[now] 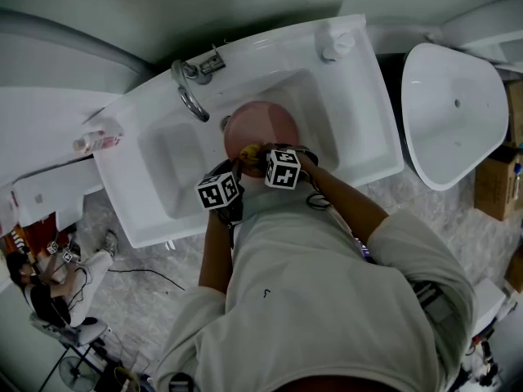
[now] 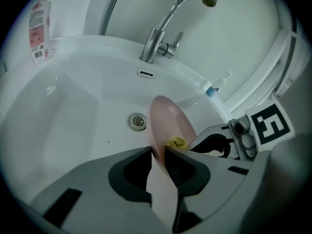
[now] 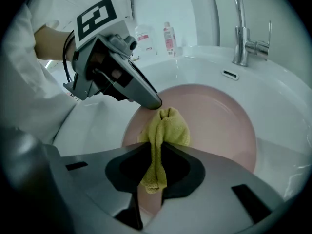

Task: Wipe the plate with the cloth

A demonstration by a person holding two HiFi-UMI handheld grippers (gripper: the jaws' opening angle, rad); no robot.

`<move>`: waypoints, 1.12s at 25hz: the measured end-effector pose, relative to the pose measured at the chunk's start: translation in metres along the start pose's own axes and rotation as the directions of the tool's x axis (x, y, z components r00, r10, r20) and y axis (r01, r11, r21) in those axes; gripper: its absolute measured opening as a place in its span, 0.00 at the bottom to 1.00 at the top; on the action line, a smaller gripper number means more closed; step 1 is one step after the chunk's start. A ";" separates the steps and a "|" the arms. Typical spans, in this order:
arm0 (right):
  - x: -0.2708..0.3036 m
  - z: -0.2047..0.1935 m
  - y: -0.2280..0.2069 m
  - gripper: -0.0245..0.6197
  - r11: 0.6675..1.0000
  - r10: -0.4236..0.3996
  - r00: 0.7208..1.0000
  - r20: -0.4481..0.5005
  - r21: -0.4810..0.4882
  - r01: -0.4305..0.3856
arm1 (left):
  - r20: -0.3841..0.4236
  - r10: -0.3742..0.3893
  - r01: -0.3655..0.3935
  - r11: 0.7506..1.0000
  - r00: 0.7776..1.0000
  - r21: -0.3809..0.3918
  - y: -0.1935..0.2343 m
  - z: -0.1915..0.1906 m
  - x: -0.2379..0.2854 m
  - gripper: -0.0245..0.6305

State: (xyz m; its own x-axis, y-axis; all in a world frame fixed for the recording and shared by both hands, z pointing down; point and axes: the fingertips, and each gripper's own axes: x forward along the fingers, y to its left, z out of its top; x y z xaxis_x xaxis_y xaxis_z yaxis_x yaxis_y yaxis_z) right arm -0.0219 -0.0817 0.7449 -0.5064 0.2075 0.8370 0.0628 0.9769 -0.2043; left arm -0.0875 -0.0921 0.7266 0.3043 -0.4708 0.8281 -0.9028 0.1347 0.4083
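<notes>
Left gripper (image 2: pixel 157 152) is clamped on the near rim of the pink plate (image 2: pixel 169 123), tilted up inside the white sink (image 2: pixel 73 106) — right gripper (image 3: pixel 155 147) pinches the yellow cloth (image 3: pixel 168 128), its bunched end pressed on the plate's face

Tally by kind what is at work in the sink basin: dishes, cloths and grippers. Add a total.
pink plate: 1
yellow cloth: 1
grippers: 2 (left gripper, tongs shut on the plate's rim; right gripper, tongs shut on the cloth)
Total: 4
</notes>
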 end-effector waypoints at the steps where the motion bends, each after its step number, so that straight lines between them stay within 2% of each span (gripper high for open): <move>1: 0.000 -0.006 -0.001 0.14 1.000 0.003 1.000 -0.016 0.006 -0.002 | 0.000 -0.004 0.004 1.000 1.000 -0.001 -0.001 0.000 0.000 0.19; 4: 0.000 -0.026 -0.007 0.14 1.000 0.000 0.997 -0.072 0.028 0.002 | 0.001 -0.007 0.007 1.000 1.000 -0.001 0.001 0.000 0.000 0.19; 7: -0.006 -0.038 -0.016 0.14 0.995 -0.003 0.994 -0.107 0.095 0.013 | 0.003 -0.004 0.004 1.000 1.000 -0.002 0.002 0.000 0.001 0.18; 10: -0.013 -0.054 -0.038 0.14 0.977 -0.050 0.987 -0.154 0.198 0.081 | 0.003 -0.006 0.006 1.000 1.000 0.003 0.002 0.001 0.002 0.18; 12: -0.014 -0.064 -0.054 0.14 0.937 -0.079 0.981 -0.176 0.322 0.134 | -0.002 -0.007 0.007 1.000 1.000 0.006 0.002 0.000 0.002 0.18; 14: -0.013 -0.066 -0.070 0.14 0.868 -0.095 0.983 -0.154 0.471 0.158 | -0.008 -0.007 0.007 1.000 1.000 0.005 0.003 -0.001 0.003 0.19; 16: -0.018 -0.065 -0.086 0.14 0.792 -0.132 0.981 -0.140 0.581 0.189 | -0.014 -0.006 0.006 1.000 1.000 0.010 0.003 -0.002 0.004 0.19; 18: -0.025 -0.069 -0.098 0.14 0.741 -0.175 0.972 -0.158 0.629 0.235 | -0.014 -0.011 0.011 1.000 1.000 0.016 0.001 -0.002 0.004 0.19; 22: -0.021 -0.061 -0.120 0.14 0.682 -0.281 0.955 -0.098 0.680 0.270 | -0.015 -0.011 0.012 1.000 1.000 0.021 0.000 -0.001 0.002 0.19; 25: -0.020 -0.047 -0.123 0.14 0.688 -0.308 0.949 -0.062 0.675 0.268 | -0.021 -0.005 0.005 1.000 1.000 0.023 0.001 -0.002 0.003 0.19; 28: -0.017 -0.030 -0.116 0.14 0.730 -0.296 0.955 -0.030 0.637 0.246 | -0.029 0.002 -0.001 1.000 1.000 0.020 0.004 -0.004 0.003 0.19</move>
State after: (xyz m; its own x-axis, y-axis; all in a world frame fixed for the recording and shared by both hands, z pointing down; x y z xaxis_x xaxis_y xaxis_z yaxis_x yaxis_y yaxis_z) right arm 0.0048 -0.1969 0.7694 -0.4766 -0.0898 0.8745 -0.6269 0.7321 -0.2665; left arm -0.0888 -0.0894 0.7321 0.3113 -0.4455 0.8394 -0.9090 0.1182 0.3998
